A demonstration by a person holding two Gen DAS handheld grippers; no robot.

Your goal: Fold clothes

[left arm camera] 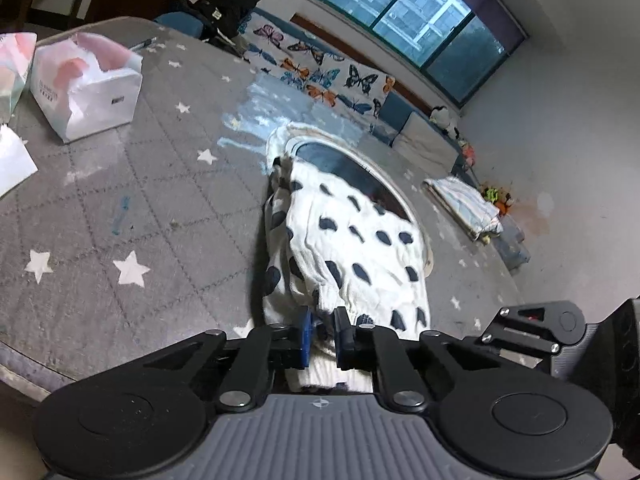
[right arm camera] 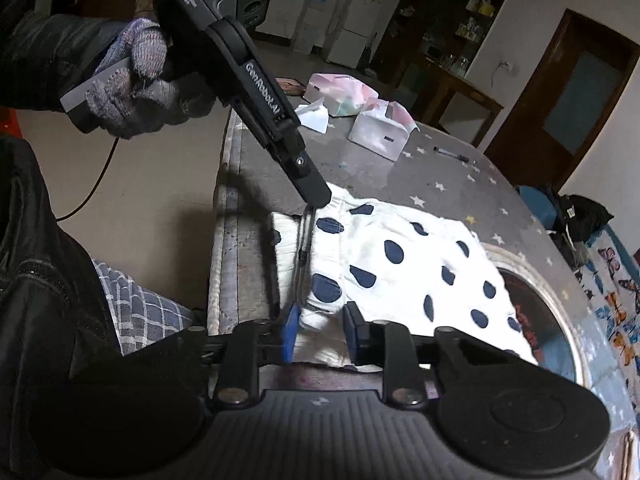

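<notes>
Looking along my left gripper (left arm camera: 323, 332), I see its blue pads (left arm camera: 305, 334) drawn close on a bunched edge of the white garment with dark spots (left arm camera: 352, 248), the cloth pinched between them. My right gripper (right arm camera: 320, 334) has its jaws partly apart with a hem corner of that garment (right arm camera: 404, 264) lying between the pads; I think only the left pad touches cloth, though the fold hides the contact. The garment lies on the grey star-patterned cover (left arm camera: 120, 200) near its front edge, partly over a round framed mirror (left arm camera: 352, 176). From the right wrist, my gloved left hand (right arm camera: 132, 80) grips the other tool's handle. Two tissue packs (right arm camera: 380, 132) sit further back
</notes>
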